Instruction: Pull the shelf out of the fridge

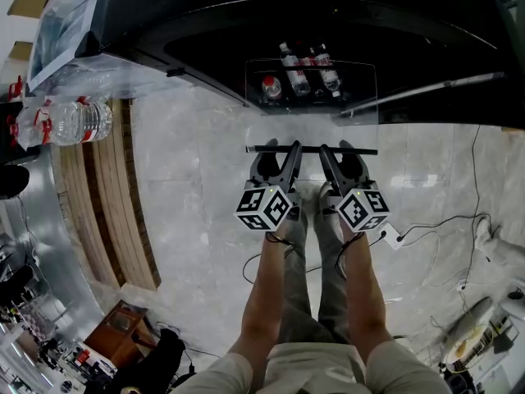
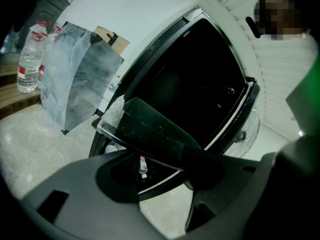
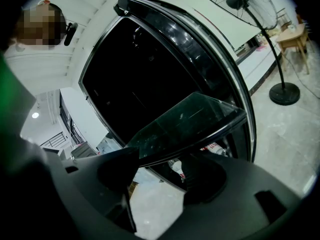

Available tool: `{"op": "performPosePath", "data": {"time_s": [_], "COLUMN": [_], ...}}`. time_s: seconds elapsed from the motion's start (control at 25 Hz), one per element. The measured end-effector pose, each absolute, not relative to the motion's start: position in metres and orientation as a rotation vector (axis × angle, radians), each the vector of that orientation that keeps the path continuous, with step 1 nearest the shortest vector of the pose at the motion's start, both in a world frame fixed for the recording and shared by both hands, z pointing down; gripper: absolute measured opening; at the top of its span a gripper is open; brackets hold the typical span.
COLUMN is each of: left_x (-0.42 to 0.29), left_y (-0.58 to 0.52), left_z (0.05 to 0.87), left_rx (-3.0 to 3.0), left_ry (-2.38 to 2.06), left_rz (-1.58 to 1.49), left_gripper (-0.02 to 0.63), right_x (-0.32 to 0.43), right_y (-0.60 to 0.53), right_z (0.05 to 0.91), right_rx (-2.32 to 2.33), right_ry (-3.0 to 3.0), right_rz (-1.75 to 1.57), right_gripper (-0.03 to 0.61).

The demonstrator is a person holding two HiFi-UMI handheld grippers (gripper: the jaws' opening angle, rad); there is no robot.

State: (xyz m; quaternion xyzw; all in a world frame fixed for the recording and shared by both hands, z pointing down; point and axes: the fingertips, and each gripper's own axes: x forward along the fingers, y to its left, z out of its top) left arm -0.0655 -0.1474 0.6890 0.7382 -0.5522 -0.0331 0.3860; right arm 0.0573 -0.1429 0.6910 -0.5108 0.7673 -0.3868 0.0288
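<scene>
The left gripper (image 1: 289,153) and the right gripper (image 1: 326,153) each clench the dark front edge of the one glass shelf (image 1: 312,149) at frame centre. The shelf is half drawn from the fridge (image 1: 246,23) above. Three bottles (image 1: 308,71) show through its glass. One water bottle (image 1: 78,121) lies at upper left.

The pale marbled floor (image 1: 197,187) carries the open black fridge (image 1: 328,23). A glass shelf (image 1: 312,105) juts from the fridge's front; bottles (image 1: 308,72) show through it, lower inside the fridge. In front of the fridge, a white power strip (image 1: 391,236) and thin black cables (image 1: 477,171) lie on the tiles. Right of the fridge stands a pedestal fan (image 3: 284,91). Left of the fridge, a curved wooden counter (image 1: 107,212) bears a water bottle (image 1: 74,121).
</scene>
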Motion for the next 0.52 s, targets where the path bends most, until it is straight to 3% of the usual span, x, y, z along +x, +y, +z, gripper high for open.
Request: {"op": "performPosePath", "data": {"time_s": [0.52], "left_x": [-0.0654], "left_y": [-0.1464], "left_z": [0.6892], "left_rx": [1.871], "left_ry": [-1.401], "left_rz": [-0.082], "left_gripper": [0.265], "right_x": [0.0576], "right_y": [-0.1425], "right_z": [0.6904], "right_rx": [-1.579], "right_ry": [2.371], "right_rz": [-1.197], "right_gripper": [0.265]}}
